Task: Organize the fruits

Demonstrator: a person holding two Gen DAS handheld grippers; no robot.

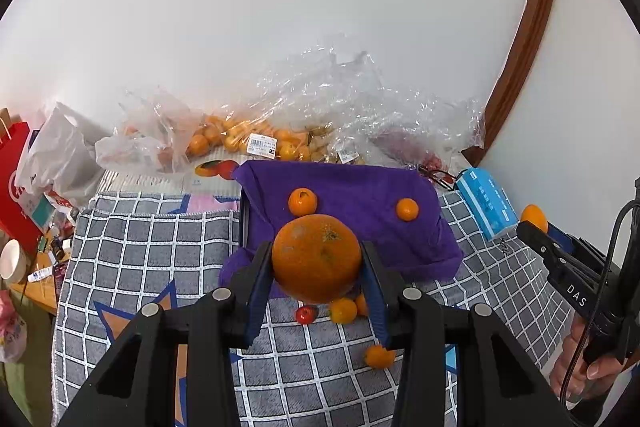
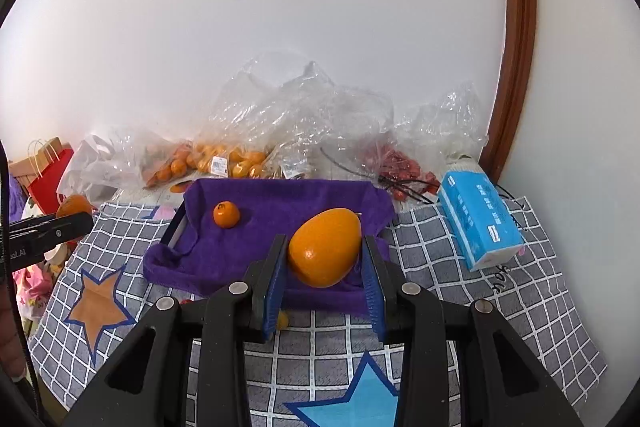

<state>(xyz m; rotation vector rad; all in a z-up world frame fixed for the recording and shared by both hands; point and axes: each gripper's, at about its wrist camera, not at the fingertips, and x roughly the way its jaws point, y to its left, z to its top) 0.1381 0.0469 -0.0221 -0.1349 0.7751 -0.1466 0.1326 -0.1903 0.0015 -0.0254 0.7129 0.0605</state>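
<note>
My left gripper (image 1: 317, 267) is shut on a large orange (image 1: 316, 258), held above the near edge of a tray lined with a purple towel (image 1: 360, 195). Two small oranges (image 1: 303, 201) (image 1: 407, 209) lie on the towel. My right gripper (image 2: 325, 259) is shut on a smooth oval orange fruit (image 2: 325, 251), held over the towel's (image 2: 280, 211) near right part; one small orange (image 2: 226, 214) lies there. Small oranges (image 1: 343, 310) (image 1: 379, 355) and a small red fruit (image 1: 306, 314) lie on the checked cloth below my left gripper.
Clear plastic bags of small oranges (image 1: 240, 139) and red fruit (image 2: 400, 163) stand along the wall behind the tray. A blue tissue pack (image 2: 480, 219) lies to the right. A red paper bag (image 1: 12, 187) and clutter sit at the left edge of the checked cloth (image 1: 160, 247).
</note>
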